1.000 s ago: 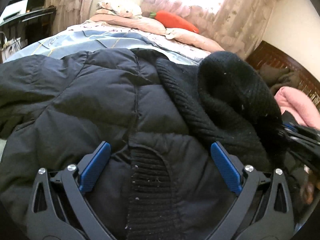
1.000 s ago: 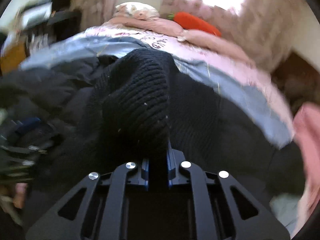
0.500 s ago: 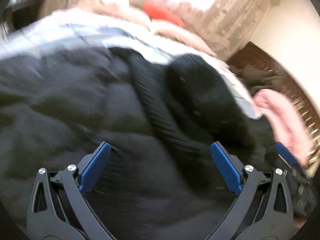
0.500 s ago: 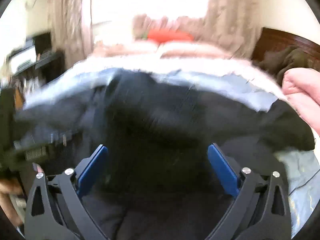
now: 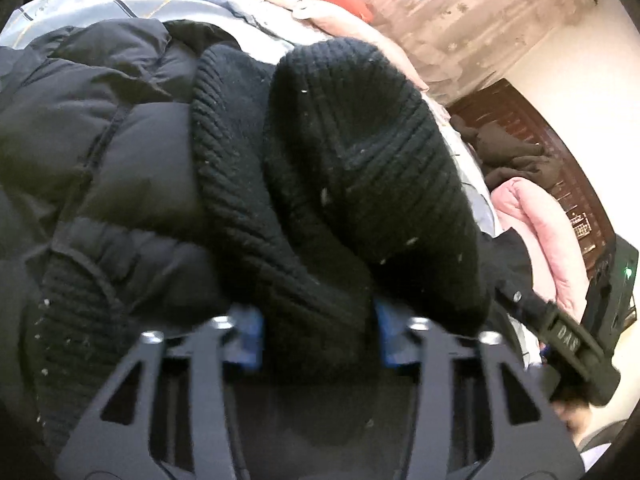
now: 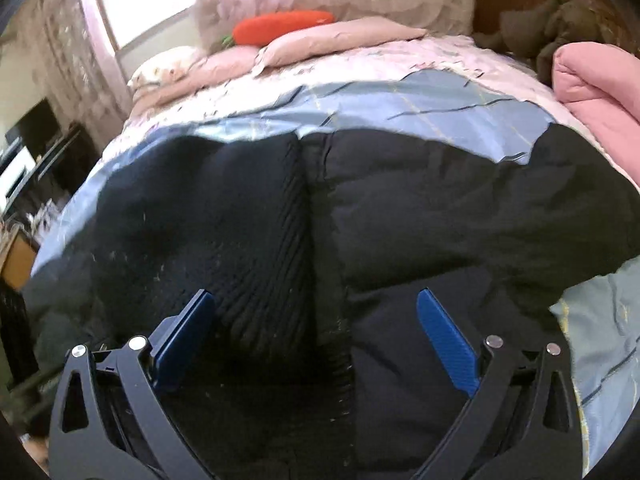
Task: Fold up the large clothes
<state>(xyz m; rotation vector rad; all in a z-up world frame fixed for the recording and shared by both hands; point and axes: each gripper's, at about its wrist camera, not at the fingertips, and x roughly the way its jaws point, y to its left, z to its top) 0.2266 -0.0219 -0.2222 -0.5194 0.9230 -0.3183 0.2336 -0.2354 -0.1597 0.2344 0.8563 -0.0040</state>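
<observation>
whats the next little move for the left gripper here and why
Probably draw the left gripper across the black puffer jacket, carrying the knit hood it is shut on. The hood stands bunched up above the quilted body, and the right gripper hangs open over the jacket, holding nothing, so it looks free to steady the fold.

The only readable marking is a short raised inscription, seemingly "DAS", on the black plastic gripper body (image 5: 568,340) at the right edge of the left wrist view; its last letter is uncertain. The dark wooden headboard (image 5: 580,224) in that view carries a small pale panel with a grid-like pattern, too small to read. In the right wrist view no text, label, brand or number can be made out.
</observation>
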